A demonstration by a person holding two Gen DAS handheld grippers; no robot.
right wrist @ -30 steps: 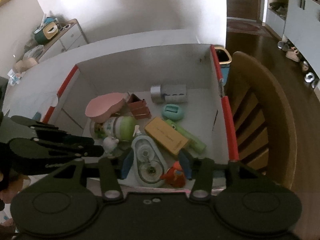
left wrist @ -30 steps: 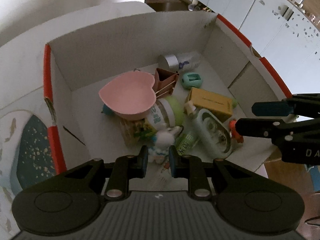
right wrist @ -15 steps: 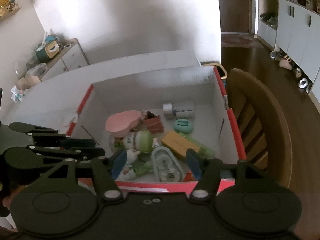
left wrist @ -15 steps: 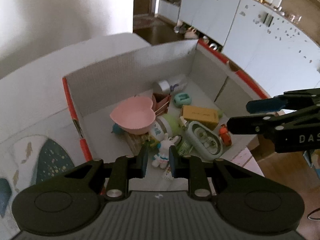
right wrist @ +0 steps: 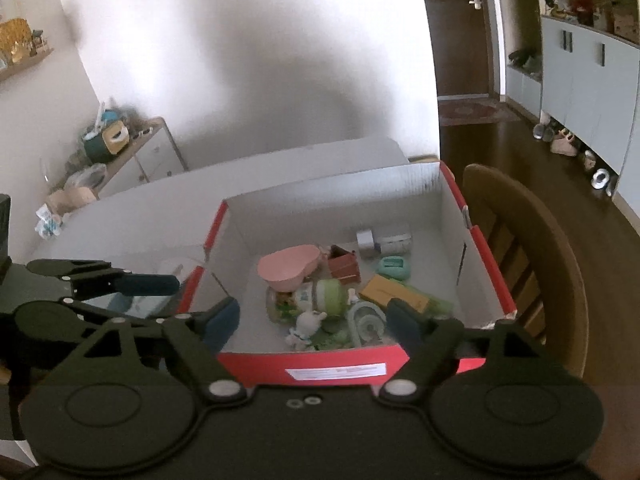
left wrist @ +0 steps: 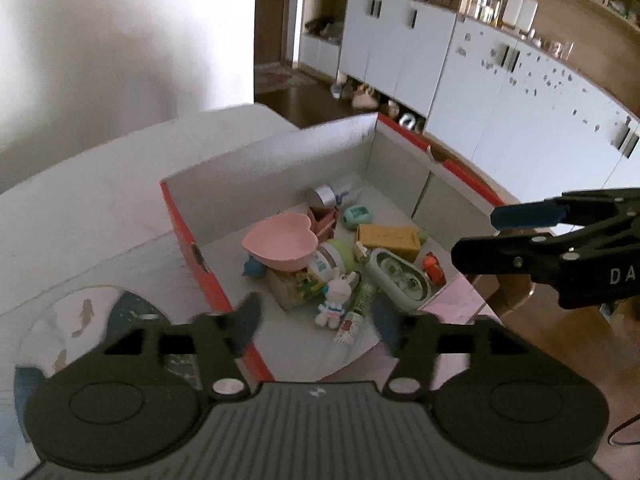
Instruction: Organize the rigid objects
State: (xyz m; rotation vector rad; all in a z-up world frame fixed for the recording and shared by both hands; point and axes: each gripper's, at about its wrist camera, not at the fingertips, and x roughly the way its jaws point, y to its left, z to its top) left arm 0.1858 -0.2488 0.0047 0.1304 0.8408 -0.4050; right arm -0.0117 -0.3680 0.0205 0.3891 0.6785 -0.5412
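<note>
A red-rimmed cardboard box [right wrist: 472, 232] on the white tabletop [left wrist: 100, 184] holds the jumble: glossy pink heart bowl [left wrist: 280, 240], white rabbit figure [left wrist: 336, 296], yellow carton [left wrist: 388, 236]. A wooden chair [right wrist: 532, 248] flanks it. Left hand-held gripper [left wrist: 316, 316] and right hand-held gripper [right wrist: 314, 318] hover above, jaws wide, empty.

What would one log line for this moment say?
left hand-held gripper: open, empty | right hand-held gripper: open, empty | both above box | rabbit toy, pink heart bowl inside
</note>
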